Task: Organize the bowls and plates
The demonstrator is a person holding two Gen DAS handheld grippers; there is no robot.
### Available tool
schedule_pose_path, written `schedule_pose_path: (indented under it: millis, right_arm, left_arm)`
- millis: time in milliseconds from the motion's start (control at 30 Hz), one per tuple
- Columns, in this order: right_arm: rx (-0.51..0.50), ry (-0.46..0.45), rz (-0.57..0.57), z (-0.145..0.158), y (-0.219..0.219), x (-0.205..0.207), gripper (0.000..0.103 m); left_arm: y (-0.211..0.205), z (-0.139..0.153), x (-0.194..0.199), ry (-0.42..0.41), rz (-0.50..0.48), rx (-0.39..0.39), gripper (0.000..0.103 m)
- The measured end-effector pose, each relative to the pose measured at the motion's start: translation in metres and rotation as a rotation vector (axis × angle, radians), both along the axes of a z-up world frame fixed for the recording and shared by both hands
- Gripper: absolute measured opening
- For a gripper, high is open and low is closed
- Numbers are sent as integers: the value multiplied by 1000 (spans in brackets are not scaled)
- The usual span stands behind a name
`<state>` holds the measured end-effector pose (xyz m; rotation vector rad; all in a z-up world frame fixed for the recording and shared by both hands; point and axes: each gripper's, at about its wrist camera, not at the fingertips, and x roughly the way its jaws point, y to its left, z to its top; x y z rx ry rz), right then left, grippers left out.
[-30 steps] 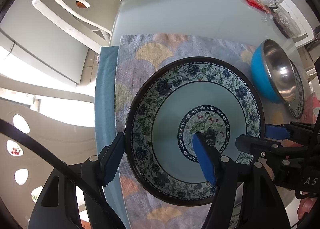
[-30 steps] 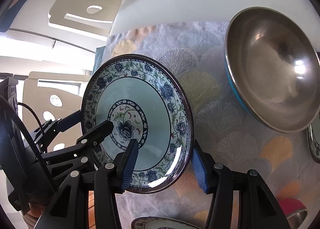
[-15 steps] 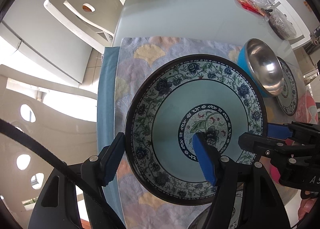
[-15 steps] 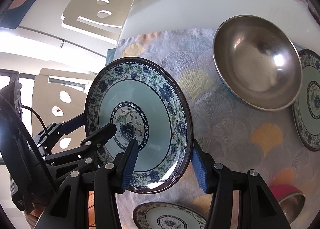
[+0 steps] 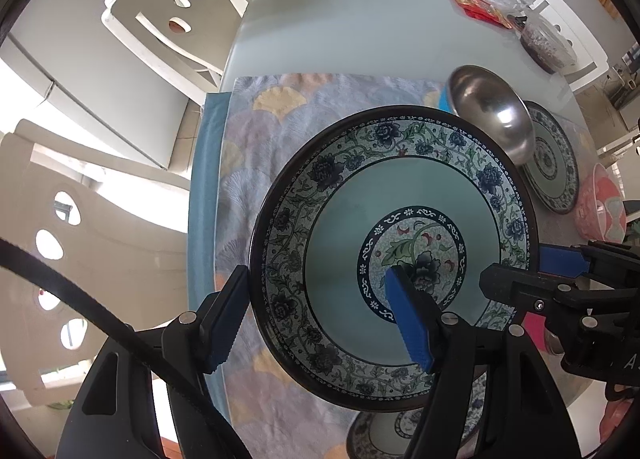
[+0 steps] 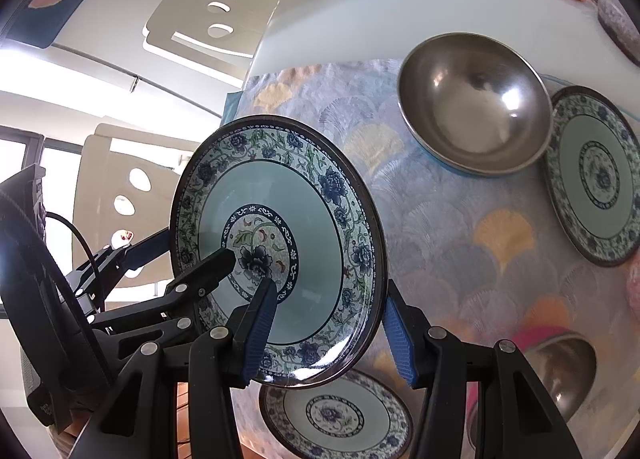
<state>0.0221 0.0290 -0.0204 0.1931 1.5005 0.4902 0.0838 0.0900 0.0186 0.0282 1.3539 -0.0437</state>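
Observation:
A large blue-and-white floral plate (image 5: 404, 243) (image 6: 280, 227) is held in the air above the patterned mat, gripped from both sides. My left gripper (image 5: 320, 315) is shut on its left rim, one finger under it, one on its face. My right gripper (image 6: 328, 331) is shut on its right rim. A second floral plate (image 6: 336, 415) lies on the mat right below; it also shows in the left wrist view (image 5: 384, 431). A third floral plate (image 6: 596, 175) lies at the right, next to a steel bowl with a blue outside (image 6: 476, 103) (image 5: 492, 111).
A pink bowl with steel lining (image 6: 560, 367) sits at the near right, and a pink patterned bowl (image 5: 600, 207). The mat (image 6: 460, 243) covers the near end of a glass table (image 5: 352, 23). Packets and a dish stand far right. White chairs (image 5: 168, 19) stand left.
Both grippers have risen with the plate between them, so the table looks farther away. The second plate below and the third plate at the right have come into view.

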Motion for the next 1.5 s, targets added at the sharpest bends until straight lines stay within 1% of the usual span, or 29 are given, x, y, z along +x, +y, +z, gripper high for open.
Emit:
schedule_pose_path:
  millis: [67, 300, 800, 1067, 1500]
  right_arm:
    - [-1, 0, 0, 0, 0, 0, 52]
    - [-1, 7, 7, 6, -14, -20, 52]
    - [-14, 24, 32, 11, -32, -51, 52]
    - [-15, 39, 53, 8, -33, -66, 52]
    - [-30, 54, 92, 3, -27, -86, 52]
  left_arm:
    - [-3, 1, -4, 0, 2, -1, 66]
    - [-15, 6, -25, 2, 20, -7, 66]
    - [-34, 4, -60, 18, 39, -12, 66]
    - [-36, 1, -77, 32, 44, -12, 66]
    - [-30, -7, -104, 56, 87, -29, 66]
